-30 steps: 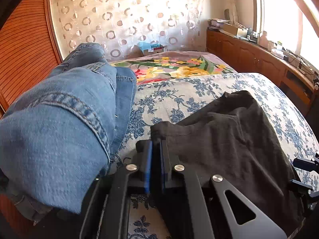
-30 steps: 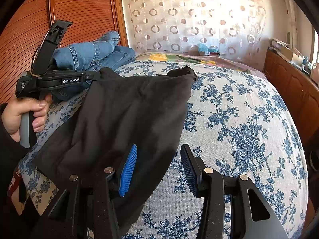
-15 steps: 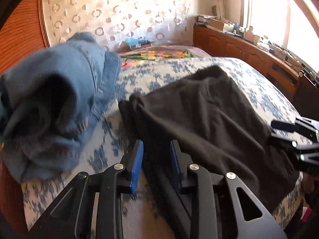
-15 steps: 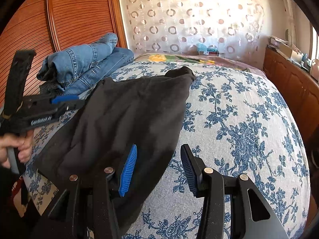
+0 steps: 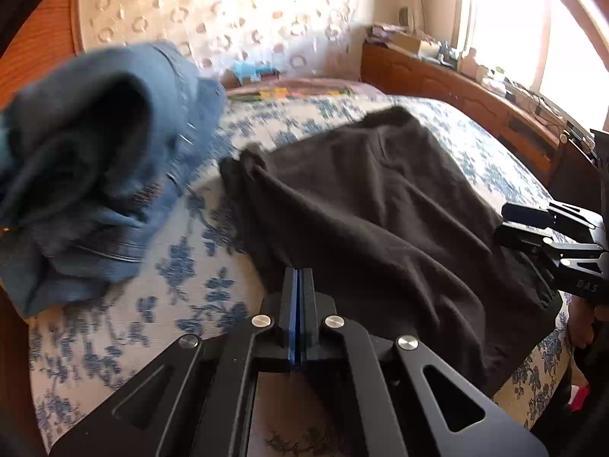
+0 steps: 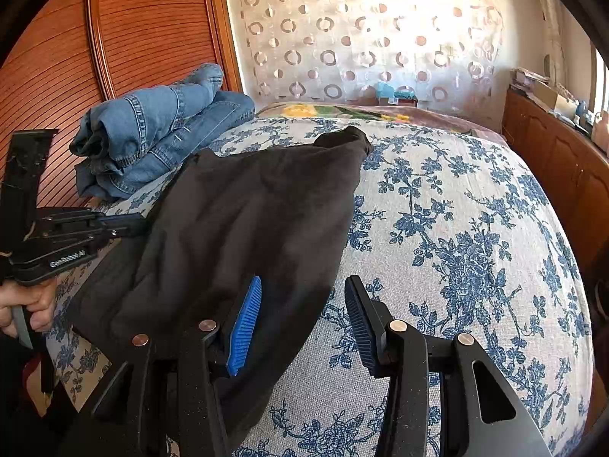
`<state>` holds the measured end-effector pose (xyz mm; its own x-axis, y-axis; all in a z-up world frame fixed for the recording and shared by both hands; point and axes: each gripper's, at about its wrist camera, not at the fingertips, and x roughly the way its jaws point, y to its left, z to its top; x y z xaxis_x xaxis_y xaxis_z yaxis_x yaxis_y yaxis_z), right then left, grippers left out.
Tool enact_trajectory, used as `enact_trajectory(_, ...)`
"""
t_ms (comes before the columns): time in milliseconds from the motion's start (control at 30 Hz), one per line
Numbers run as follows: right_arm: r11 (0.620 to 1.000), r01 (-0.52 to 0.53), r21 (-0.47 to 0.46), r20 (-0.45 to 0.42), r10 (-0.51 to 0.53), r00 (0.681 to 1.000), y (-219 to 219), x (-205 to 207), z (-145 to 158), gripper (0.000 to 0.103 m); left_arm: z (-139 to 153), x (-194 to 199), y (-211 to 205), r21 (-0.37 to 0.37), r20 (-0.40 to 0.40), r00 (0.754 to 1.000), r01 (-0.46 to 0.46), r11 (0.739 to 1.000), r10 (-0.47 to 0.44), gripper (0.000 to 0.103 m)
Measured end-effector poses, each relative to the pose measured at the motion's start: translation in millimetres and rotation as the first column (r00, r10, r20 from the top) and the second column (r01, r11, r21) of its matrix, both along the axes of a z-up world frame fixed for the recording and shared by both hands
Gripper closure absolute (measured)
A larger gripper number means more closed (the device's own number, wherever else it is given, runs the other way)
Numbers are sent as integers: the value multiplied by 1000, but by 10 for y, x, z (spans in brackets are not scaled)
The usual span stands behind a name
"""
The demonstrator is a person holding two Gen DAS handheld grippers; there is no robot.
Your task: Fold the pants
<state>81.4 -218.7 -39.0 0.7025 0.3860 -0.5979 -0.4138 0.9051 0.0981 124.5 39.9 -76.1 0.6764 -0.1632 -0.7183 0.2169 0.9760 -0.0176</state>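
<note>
Blue-flowered bedspread (image 6: 456,228) lies under everything you work on. Nearest you, your left gripper (image 5: 298,285) has just snapped shut at the near edge of the black pants (image 5: 380,209); whether cloth is pinched, I cannot tell. Your right gripper (image 6: 302,327) remains spread over the other edge, unclamped. Beyond, folded jeans (image 6: 160,129) sit.
</note>
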Motion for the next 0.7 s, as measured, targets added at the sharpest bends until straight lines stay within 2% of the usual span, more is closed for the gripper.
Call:
enact_trajectory(133,1000,1,2,1,-1,1000,-3,3,-1,56,82,-98,127,-10,15,1000,-21,1000,21,102)
enact_trajectory(333,1000,1,1,0,-1,1000,-3,1,-2,56,43,-127,203,-20,-8,999,-44,999,43,101)
enact_trajectory(433,1000,1,2,0,-1,1000,-4,1,-2,56,46,-163,215,-51,-12,1000,-29,998,28,91)
enact_trajectory(500,1000,-1,3,-1,1,1000,-5,2,-3,56,54,-202,184,-42,-2,1000,-22,999,22,81)
enact_trajectory(533,1000,-2,3,-2,2,1000,-2,0,-5,56,58,-224,164,-35,4,1000,-17,999,17,75)
enact_trajectory(567,1000,-2,3,-2,2,1000,-2,1,-5,56,59,-242,143,-38,7,1000,-10,999,10,63)
enact_trajectory(600,1000,-2,2,-2,2,1000,-2,0,-6,56,60,-259,135,-46,8,1000,-4,999,4,55)
enact_trajectory(700,1000,0,4,-2,0,1000,-4,1,-6,56,37,-286,94,-52,2,1000,2,999,-2,42)
